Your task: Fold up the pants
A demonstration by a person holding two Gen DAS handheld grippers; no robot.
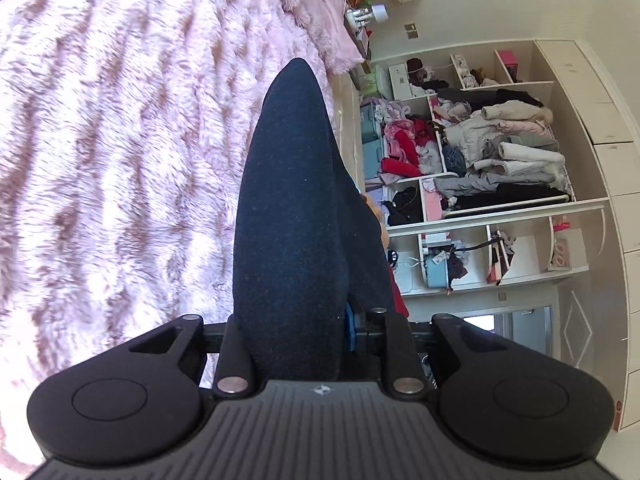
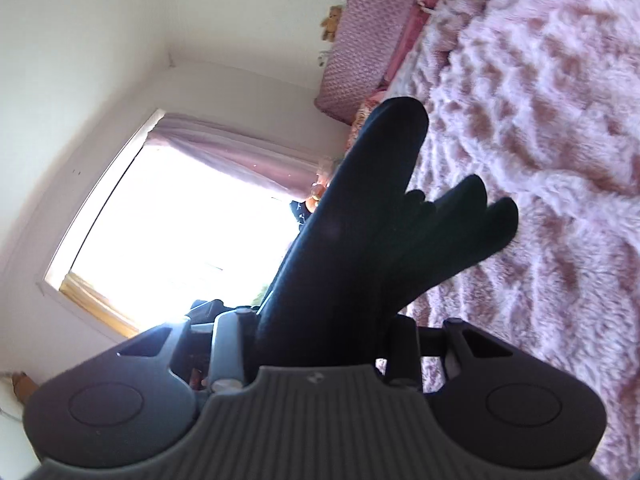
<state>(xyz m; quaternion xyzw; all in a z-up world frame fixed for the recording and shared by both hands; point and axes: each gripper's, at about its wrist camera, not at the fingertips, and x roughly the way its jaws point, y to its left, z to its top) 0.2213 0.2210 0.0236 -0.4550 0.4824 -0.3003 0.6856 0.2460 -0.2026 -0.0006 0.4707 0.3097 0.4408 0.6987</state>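
Note:
The dark navy pants (image 1: 292, 200) are bunched into a thick fold that stands up between the fingers of my left gripper (image 1: 312, 340), which is shut on the cloth. In the right wrist view the same pants (image 2: 360, 220) look almost black, with several rounded folds fanning out from my right gripper (image 2: 316, 344), also shut on them. Both bunches are held off the fluffy pink bed cover (image 1: 120, 140), which fills the right side of the right wrist view (image 2: 540, 120). The cloth hides the fingertips of both grippers.
Open shelves crammed with clothes (image 1: 480, 152) stand past the bed's edge. A crumpled pink blanket (image 1: 316, 12) lies at the far end. A bright window with a pink curtain (image 2: 180, 220) and a pink cushion (image 2: 360, 40) are on the other side.

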